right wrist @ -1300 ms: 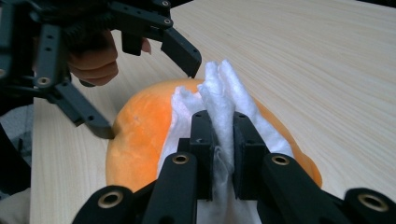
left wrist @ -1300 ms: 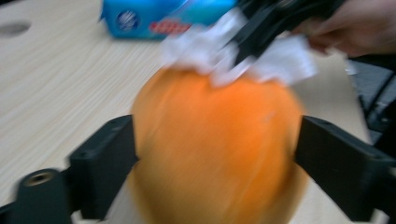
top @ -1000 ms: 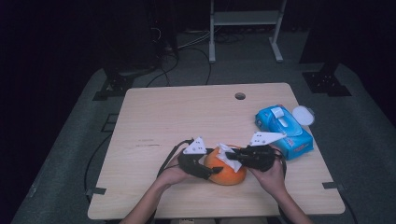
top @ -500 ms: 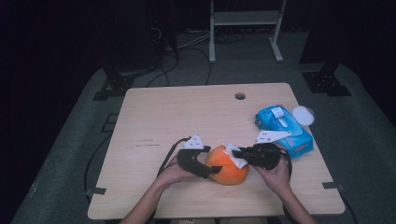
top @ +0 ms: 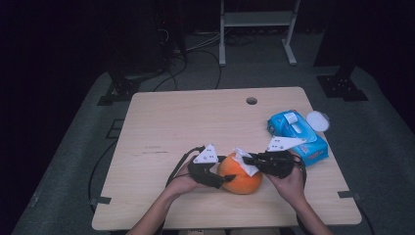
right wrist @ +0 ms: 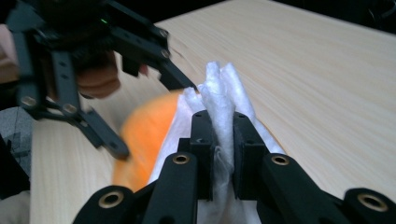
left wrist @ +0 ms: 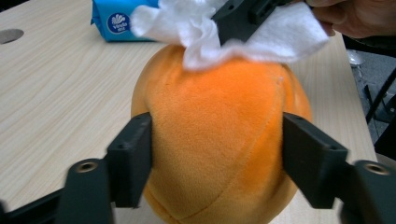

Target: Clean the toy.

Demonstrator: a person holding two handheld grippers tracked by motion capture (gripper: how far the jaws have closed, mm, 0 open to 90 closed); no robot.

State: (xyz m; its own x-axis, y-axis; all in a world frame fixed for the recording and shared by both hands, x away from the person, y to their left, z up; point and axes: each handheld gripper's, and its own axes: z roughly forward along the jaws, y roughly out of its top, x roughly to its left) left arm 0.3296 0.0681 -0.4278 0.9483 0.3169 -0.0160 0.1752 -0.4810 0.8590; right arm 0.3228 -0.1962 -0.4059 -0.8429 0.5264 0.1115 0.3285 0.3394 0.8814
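- The round orange plush ball sits on the pale wooden worktop at about 6 o'clock, close to the near edge.
- The left claw is spread wide with a jaw on each flank of the ball, steadying it; both jaws touch the plush.
- The right claw is closed tight on a bunched white wipe, which lies against the top of the ball.
- I judge the wiping to be under way: the wipe is drawn and on the ball, the top is being covered, and the sides and underside look left to do.
- The blue pack of wipes lies at 3 o'clock, well apart, its lid open.
- Both forearms come in from 6 o'clock; the left hand is at 9 o'clock of the ball, the right hand at 3 o'clock, claws pointing inward.
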